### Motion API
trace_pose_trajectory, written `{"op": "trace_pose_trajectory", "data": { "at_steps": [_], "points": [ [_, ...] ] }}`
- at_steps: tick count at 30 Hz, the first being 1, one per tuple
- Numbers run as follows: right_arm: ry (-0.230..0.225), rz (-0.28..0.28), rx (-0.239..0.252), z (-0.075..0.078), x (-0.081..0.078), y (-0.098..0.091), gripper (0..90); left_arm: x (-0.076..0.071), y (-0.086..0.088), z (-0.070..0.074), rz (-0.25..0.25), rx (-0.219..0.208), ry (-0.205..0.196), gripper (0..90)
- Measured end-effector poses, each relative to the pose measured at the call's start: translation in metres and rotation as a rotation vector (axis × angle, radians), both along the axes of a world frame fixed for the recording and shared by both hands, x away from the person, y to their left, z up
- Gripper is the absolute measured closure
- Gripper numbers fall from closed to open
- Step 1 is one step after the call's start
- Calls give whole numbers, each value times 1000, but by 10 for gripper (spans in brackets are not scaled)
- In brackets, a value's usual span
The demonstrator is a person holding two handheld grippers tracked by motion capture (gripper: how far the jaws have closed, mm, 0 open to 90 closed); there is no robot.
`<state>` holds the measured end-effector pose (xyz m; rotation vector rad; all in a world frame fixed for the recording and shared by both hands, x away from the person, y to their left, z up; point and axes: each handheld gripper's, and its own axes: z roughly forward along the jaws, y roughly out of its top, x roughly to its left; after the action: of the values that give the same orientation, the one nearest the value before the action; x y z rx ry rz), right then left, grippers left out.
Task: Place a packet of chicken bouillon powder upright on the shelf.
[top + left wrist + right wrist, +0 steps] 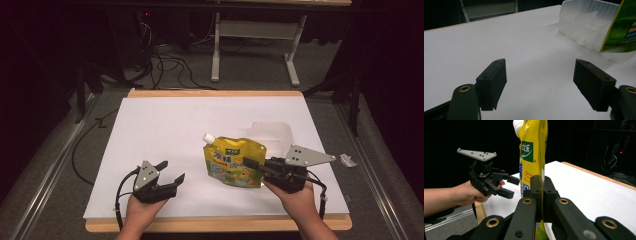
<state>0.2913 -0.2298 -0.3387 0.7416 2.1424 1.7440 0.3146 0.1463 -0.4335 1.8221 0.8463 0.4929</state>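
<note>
White paper covers the table (150,125), and a wooden edge is seen along its far and near sides. Much free surface is left on the far half and on the left part of the sheet. Near the right edge a small piece of clear wrapper (348,160) is lying.

The left tongs (170,172) are held low near the front edge, by a hand coming in from below, and are pointed to the right, toward the middle of the table. Their jaws are spread wide and nothing is between them; in the left gripper view bare white paper is seen between the two black pads (491,83).

The right tongs (255,166) are held by the other hand at the front right and are pointed to the left. They are clenched on the lower right part of a yellow spouted pouch (231,160). In the right gripper view the pouch (532,157) is seen standing upright between the closed jaws, with its white cap on top.

Just behind the pouch, a translucent plastic box (272,134) is standing on the table. It is open on top, and whether something is in it cannot be told.
</note>
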Motion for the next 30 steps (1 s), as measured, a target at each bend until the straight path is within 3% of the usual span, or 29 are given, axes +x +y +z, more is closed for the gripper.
{"op": "trace_pose_trajectory", "data": {
  "at_steps": [19, 30],
  "points": [
    [-41, -102, 54, 16, 2, -42, 900, 0, 1, 0, 0, -9, 0, 274],
    [-50, -161, 52, 17, 4, -64, 900, -1, 0, 0, -14, -4, -2, 276]
  ]
}}
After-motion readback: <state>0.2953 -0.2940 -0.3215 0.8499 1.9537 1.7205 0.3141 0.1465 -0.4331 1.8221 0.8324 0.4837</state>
